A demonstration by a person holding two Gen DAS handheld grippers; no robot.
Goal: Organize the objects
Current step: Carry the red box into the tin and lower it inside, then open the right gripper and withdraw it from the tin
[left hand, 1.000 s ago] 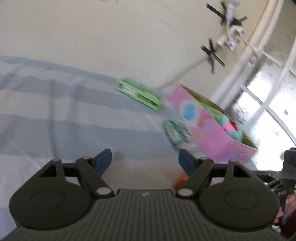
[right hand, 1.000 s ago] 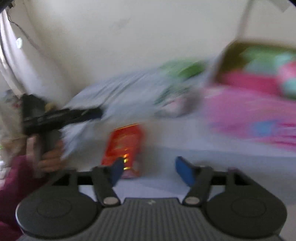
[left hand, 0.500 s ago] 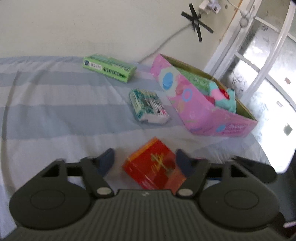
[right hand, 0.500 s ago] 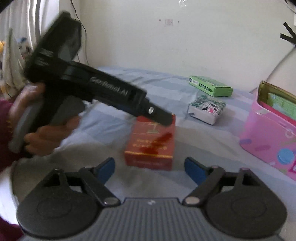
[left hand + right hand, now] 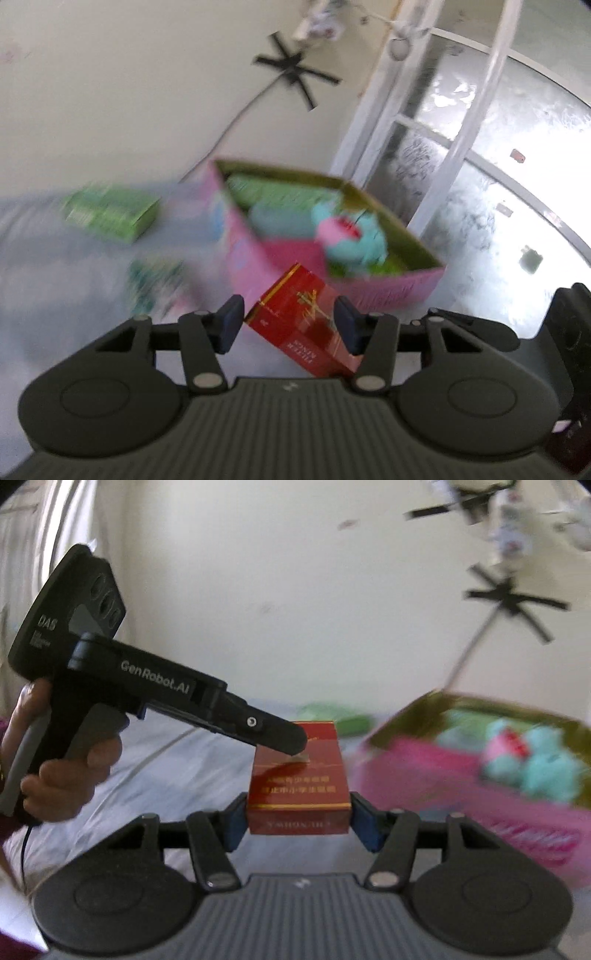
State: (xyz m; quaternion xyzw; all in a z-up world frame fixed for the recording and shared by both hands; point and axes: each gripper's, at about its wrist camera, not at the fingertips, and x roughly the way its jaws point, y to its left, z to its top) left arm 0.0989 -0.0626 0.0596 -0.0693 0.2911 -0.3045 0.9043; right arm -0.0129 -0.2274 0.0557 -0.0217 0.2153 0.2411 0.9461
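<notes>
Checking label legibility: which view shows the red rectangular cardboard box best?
Right wrist view: the red rectangular cardboard box faces the camera squarely, print sharp. Left wrist view shows it tilted, one corner hidden.

The left gripper point(image 5: 288, 328), its jaws just closing, holds a tilted red pack point(image 5: 301, 325) near the pink box point(image 5: 388, 291).

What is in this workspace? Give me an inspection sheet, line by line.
Surface: pale striped cloth, wrinkled.
Job's things: red box, tilted; pink box, open, holding soft toys; green box and patterned packet on the cloth, blurred.
Clutter: nothing seen.
Grippers: left gripper and right gripper both clamp the red box; their jaws have just been closing.
Cables: one cord runs up the wall under black tape.
Surroundings: white wall; window beside the pink box.
</notes>
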